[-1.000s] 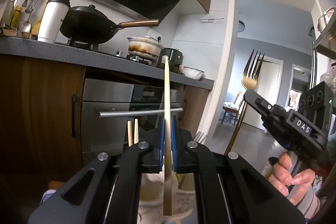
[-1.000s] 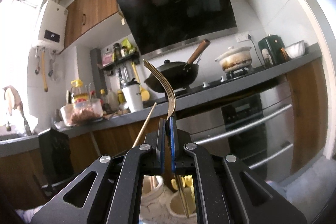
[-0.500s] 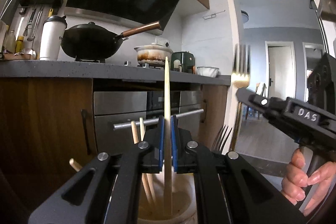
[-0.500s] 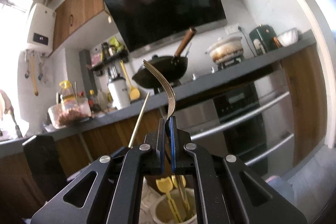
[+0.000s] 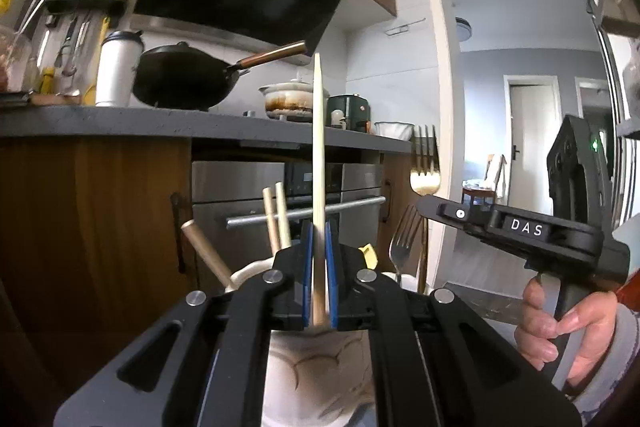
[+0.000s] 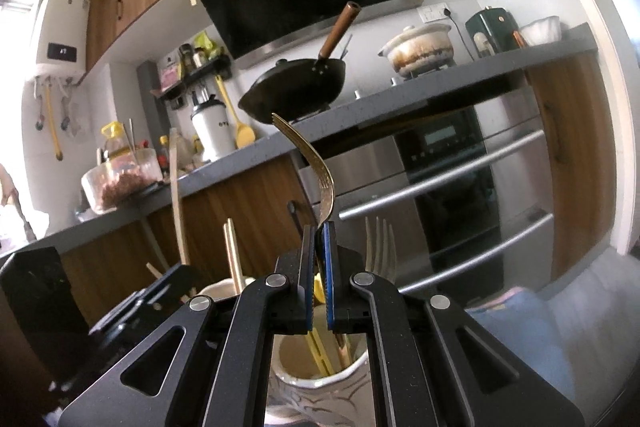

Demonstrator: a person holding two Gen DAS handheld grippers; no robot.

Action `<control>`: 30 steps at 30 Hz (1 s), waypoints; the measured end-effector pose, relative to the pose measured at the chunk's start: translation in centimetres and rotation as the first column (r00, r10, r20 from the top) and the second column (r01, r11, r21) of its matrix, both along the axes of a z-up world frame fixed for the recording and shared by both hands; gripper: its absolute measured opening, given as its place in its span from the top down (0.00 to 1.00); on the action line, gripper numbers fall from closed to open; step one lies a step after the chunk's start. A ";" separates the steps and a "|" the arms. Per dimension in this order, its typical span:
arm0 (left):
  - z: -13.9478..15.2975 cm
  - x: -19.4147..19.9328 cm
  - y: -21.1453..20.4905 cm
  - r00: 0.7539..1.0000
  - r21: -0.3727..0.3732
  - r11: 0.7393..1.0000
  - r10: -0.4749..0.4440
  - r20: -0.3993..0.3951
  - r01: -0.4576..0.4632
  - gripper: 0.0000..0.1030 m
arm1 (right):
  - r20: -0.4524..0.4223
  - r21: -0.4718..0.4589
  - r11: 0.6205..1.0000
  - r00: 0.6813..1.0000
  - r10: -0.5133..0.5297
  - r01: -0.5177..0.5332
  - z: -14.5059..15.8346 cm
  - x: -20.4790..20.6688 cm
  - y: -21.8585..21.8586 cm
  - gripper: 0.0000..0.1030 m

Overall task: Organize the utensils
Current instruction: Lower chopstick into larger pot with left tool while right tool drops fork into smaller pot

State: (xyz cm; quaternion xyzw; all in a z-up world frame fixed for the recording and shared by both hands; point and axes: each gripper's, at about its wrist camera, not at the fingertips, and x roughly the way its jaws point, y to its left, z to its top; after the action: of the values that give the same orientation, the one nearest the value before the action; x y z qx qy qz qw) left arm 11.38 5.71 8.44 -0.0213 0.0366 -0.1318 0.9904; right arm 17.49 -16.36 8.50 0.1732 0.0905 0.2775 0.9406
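Note:
My left gripper is shut on a pale wooden chopstick that stands upright, its lower end inside a white ceramic holder just below. That holder has other wooden sticks in it. My right gripper is shut on a gold fork, tines up, its handle down in a second white holder with a yellow utensil and a silver fork. The right gripper with the gold fork also shows in the left wrist view.
A dark counter runs behind with a black wok, a white tumbler and a clay pot. An oven with a bar handle sits under it. A doorway opens at the right.
Both grippers have come down. The chopstick's lower end has gone into the left holder and the gold fork's handle into the right holder. The holders now show closer under the fingers.

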 end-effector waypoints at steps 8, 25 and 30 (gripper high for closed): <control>-0.5 0.8 1.4 0.997 -0.054 0.998 0.012 -0.083 -0.016 0.94 | -0.039 0.031 0.999 0.999 -0.004 0.006 -1.0 -0.5 -1.0 0.95; -0.4 0.6 2.1 0.998 -0.086 0.996 0.015 -0.069 -0.021 0.63 | -0.070 0.011 0.998 0.996 -0.053 0.054 -1.9 0.3 -1.2 0.94; -0.5 0.6 2.1 0.997 -0.085 0.996 0.012 -0.070 -0.018 0.63 | -0.070 0.001 0.998 0.995 -0.064 0.065 -2.0 0.4 -1.2 0.93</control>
State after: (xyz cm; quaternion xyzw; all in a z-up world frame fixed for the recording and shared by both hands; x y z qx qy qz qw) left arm 11.96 7.78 7.96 -0.0684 0.0653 -0.1251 0.9876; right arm 17.88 -17.54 6.52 0.1872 0.1175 0.2409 0.9450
